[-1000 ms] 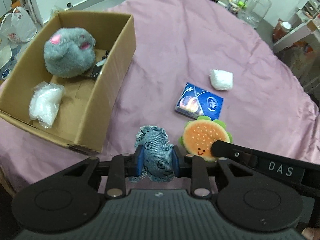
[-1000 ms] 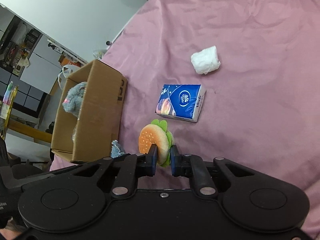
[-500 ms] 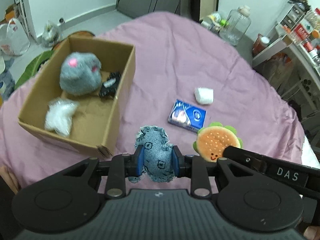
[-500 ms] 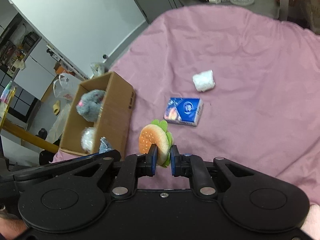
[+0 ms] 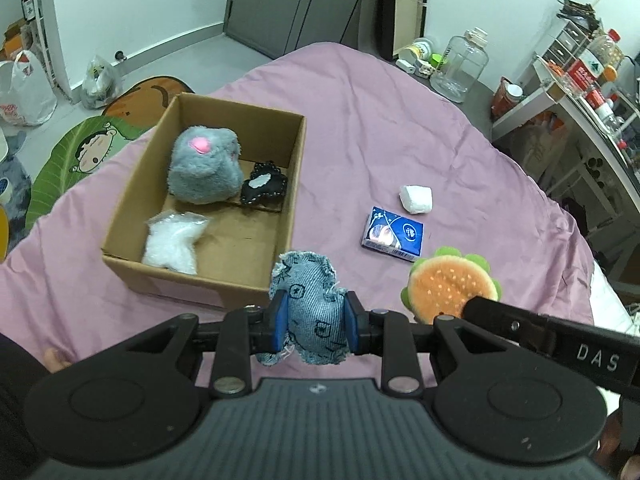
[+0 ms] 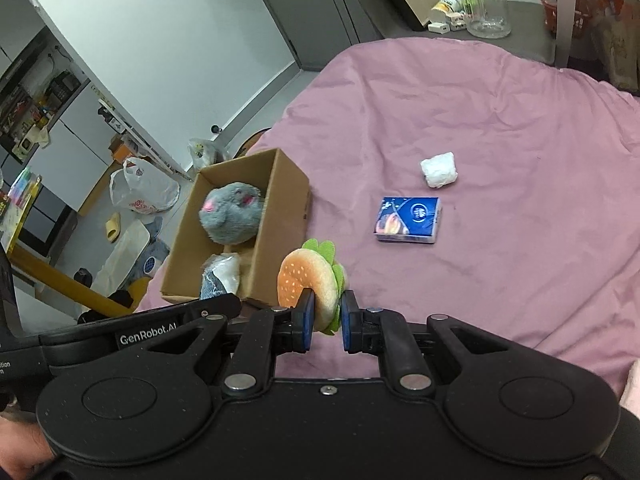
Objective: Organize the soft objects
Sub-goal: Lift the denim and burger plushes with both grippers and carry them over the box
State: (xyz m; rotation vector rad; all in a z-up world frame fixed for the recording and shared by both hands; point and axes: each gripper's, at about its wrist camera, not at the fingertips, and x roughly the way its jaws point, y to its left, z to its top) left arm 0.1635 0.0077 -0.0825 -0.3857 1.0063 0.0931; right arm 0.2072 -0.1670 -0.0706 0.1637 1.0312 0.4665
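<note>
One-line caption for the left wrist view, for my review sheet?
Left gripper clamps a denim pouch near an open cardboard box; right gripper holds a burger plush alongside.

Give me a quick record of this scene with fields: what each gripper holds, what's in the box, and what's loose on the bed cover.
left gripper: shut on denim pouch
right gripper: shut on burger plush
cardboard box: open, on the pink cover
in box: grey plush, black pouch, clear bag of white stuffing
loose on pink cover: blue tissue pack, white wad
held items: both lifted clear of the cover, near the box
</note>
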